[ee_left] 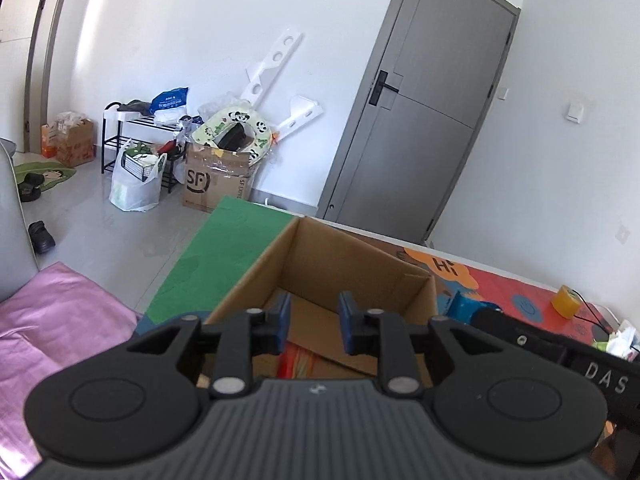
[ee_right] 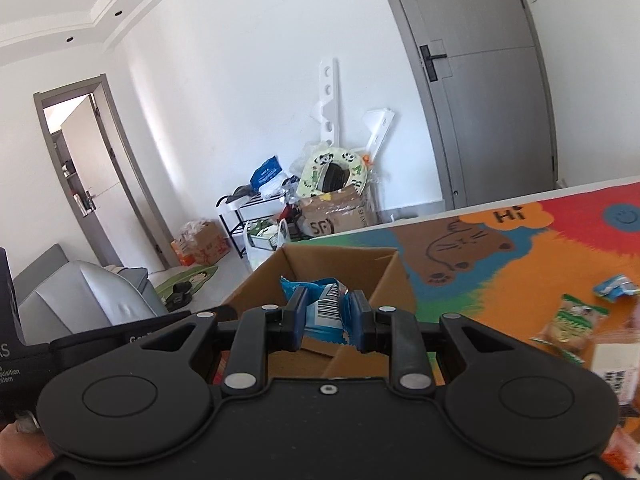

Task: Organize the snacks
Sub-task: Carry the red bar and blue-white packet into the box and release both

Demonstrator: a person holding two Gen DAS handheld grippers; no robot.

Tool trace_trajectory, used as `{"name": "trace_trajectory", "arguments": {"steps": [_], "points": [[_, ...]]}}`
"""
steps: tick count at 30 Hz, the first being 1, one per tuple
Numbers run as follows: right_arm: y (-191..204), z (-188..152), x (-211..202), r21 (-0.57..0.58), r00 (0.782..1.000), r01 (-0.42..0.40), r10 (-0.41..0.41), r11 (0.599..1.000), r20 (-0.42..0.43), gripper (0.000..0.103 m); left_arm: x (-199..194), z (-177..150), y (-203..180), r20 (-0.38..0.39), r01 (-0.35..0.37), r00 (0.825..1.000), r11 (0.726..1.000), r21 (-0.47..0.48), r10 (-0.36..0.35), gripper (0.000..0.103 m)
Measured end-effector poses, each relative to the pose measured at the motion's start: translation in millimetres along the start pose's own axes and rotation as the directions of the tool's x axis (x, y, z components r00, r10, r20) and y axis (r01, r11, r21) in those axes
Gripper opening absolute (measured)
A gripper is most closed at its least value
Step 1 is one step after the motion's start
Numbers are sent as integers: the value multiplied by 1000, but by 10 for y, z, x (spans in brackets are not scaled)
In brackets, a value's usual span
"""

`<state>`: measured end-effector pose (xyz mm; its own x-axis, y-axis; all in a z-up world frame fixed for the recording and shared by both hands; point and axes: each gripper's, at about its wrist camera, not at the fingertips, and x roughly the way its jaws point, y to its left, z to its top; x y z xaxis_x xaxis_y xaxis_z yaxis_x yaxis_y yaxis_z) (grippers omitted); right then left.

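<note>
An open brown cardboard box is seen on a worktop covered by a brightly coloured cartoon-printed mat, with a plain green mat section beside it. In the left wrist view, the left tool is held over the near rim of the box, its blue-padded fingers parted by a narrow gap with nothing between them; the box's inner flaps are visible through that gap. Something red and orange is glimpsed low inside the box, but what it is cannot be told.

In the right wrist view, the right tool is pinched on a blue crinkled snack packet with a white barcode panel, which is carried just above the box opening. To the right on the printed mat, a green-and-tan snack bag and a small light-blue packet are laid apart from each other. A white card with dark print is seen near the picture's right edge.

A small yellow block is set on the far part of the worktop.
</note>
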<state>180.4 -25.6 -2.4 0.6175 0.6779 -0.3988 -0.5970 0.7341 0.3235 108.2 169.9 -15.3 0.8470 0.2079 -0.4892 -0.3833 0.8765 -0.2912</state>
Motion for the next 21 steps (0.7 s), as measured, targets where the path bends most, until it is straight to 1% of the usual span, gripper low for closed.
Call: {"name": "trace_trajectory", "arguments": {"steps": [4,7,9,10,11,12,13,14,15,16,17,18,19,20,21], "points": [[66,2,101,2,1000,-8,8,1000,-9,24,-58,26,80,19,0,1000,1000,-23,0,26],[104,-2,177,4,1000,-11,11,1000,-20,24,-85,35,136,22,-10,1000,999,-46,11,30],[115,-6,209,12,999,-27,27,1000,-24,26,-110,31,149,24,-32,999,998,-47,33,32],[115,-5,218,22,999,-37,37,999,-22,28,-121,29,151,24,-45,999,998,-42,46,35],[109,-4,215,34,999,-48,49,998,-14,33,-136,23,150,21,-54,998,998,-37,54,40],[91,-9,203,48,999,-52,52,997,-2,37,-147,22,151,21,-52,998,998,-34,53,42],[70,-12,195,58,999,-47,47,997,2,40,-163,20,143,23,-48,999,998,-31,49,46],[43,-18,180,66,999,-39,39,997,2,45,-179,17,129,24,-51,998,998,-29,52,50],[11,-24,159,73,999,-34,33,997,2,48,-186,16,112,25,-57,998,998,-26,57,52],[-19,-28,129,79,1000,-31,31,996,2,49,-195,14,94,25,-62,998,998,-22,62,59],[-48,-30,92,83,1000,-29,29,996,7,51,-199,7,68,24,-66,998,998,-17,66,66],[-78,-33,48,88,1000,-23,22,996,14,58,-193,0,36,23,-69,997,998,-13,69,69],[-113,-39,-3,93,1000,-10,9,996,19,61,-196,-11,11,24,-67,997,998,-8,67,75],[-140,-40,-35,95,1000,2,-4,995,22,64,-197,-17,-15,22,-62,998,998,-2,62,79],[-172,-48,-83,95,1000,10,-12,995,23,67,-199,-17,-44,17,-60,998,998,4,60,80]]}}
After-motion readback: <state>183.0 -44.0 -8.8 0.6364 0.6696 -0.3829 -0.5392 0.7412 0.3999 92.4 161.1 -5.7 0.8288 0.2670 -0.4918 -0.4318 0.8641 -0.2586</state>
